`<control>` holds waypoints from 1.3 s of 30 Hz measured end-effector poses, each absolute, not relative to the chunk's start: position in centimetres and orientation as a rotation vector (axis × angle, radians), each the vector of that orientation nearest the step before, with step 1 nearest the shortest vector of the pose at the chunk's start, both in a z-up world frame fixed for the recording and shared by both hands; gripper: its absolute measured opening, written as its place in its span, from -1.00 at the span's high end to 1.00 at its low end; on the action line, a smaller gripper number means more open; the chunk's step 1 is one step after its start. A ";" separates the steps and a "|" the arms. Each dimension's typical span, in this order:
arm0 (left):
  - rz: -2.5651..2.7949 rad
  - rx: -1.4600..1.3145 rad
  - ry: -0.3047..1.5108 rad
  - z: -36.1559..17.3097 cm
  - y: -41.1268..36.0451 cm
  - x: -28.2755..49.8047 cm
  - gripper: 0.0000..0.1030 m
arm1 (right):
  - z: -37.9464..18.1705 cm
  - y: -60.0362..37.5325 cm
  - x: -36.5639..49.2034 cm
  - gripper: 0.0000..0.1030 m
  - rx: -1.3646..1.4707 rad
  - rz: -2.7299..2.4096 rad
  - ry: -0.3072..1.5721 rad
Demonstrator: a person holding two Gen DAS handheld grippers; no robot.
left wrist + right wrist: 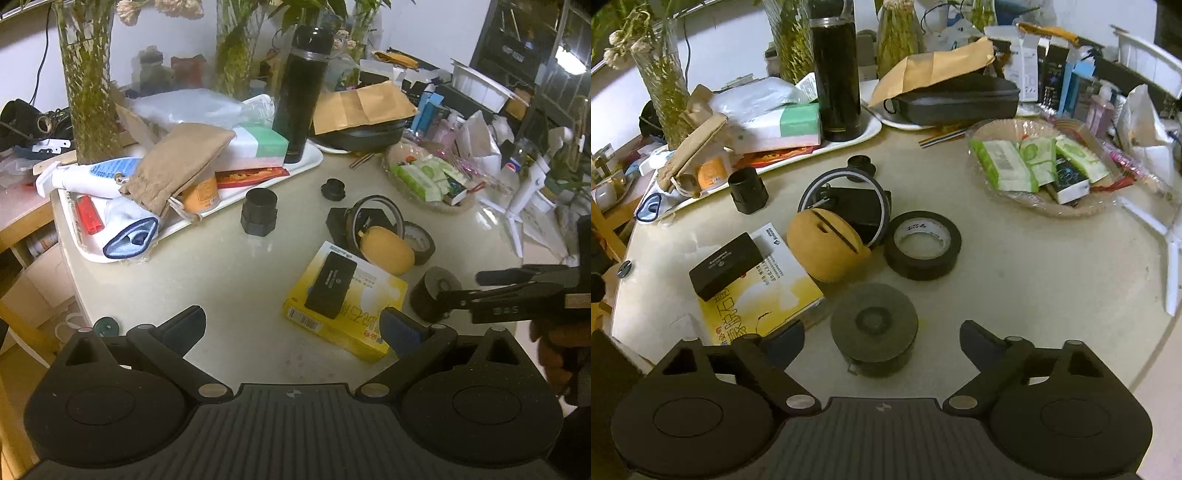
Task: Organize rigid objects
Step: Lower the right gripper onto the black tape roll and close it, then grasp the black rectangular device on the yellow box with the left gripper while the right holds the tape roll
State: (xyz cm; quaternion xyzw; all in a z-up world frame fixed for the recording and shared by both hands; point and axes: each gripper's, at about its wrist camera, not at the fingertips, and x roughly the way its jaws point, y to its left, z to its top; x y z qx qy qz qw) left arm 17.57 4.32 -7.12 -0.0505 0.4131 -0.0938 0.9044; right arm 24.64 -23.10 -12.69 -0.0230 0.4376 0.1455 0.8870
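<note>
On the round beige table lie a yellow box (343, 310) (764, 291) with a small black case (330, 286) (726, 266) on top, a tan oval pouch (388, 249) (827, 247), a black tape roll (922, 249) (419, 242), a grey disc-shaped roll (874, 328) (436, 293), a thin ring (846, 203) and two black fittings (259, 216) (333, 189). My left gripper (291, 328) is open and empty above the table's near edge. My right gripper (882, 341) is open around the grey roll, and shows in the left wrist view (461, 288).
A white tray (310, 158) at back left holds a black flask (301, 96) (836, 74), a beige pouch (181, 162), boxes and tubes. A basket (1034, 201) of packets sits at right. Glass vases (90, 81), a black case (956, 99) and clutter line the back.
</note>
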 end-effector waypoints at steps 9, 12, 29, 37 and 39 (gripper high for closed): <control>-0.213 -0.065 0.846 -7.2 3.4 17.6 -1.00 | -14.6 -22.0 26.4 -0.36 -0.100 0.313 0.949; -0.217 -0.060 0.843 -7.1 3.2 17.6 -1.00 | -15.3 -22.0 27.0 -0.29 -0.074 0.319 0.972; -0.219 0.042 0.799 -6.5 2.5 17.4 -1.00 | -12.9 -22.5 26.1 -0.19 -0.070 0.263 0.936; -0.281 0.121 0.761 -6.0 1.3 17.6 -1.00 | -10.4 -24.1 23.8 -0.19 -0.032 0.246 0.908; -0.300 0.143 0.741 -6.0 0.9 17.7 -1.00 | -10.0 -24.5 23.1 -0.19 -0.024 0.242 0.904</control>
